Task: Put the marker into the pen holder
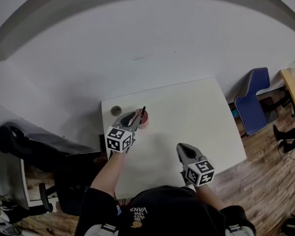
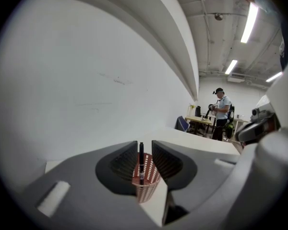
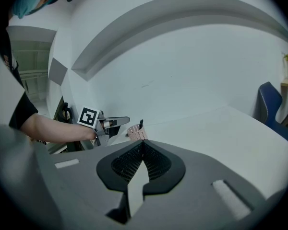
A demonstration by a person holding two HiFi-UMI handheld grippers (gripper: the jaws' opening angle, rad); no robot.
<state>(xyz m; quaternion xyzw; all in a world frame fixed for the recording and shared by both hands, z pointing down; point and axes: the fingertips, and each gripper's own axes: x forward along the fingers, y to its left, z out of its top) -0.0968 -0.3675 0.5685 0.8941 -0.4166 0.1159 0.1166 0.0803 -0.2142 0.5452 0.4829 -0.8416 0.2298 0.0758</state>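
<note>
A pink mesh pen holder stands on the white table near its back left corner. A black marker stands upright in it, its top sticking out. My left gripper is just left of the holder and open; in the left gripper view the marker and holder show through the gap between the jaws, with neither jaw touching them. My right gripper hovers over the table's front part, shut and empty. The right gripper view shows the holder, the marker and the left gripper beside them.
A small round object lies at the table's back left corner. A black office chair is left of the table, a blue chair right of it. A person stands by a far desk. A white wall runs behind.
</note>
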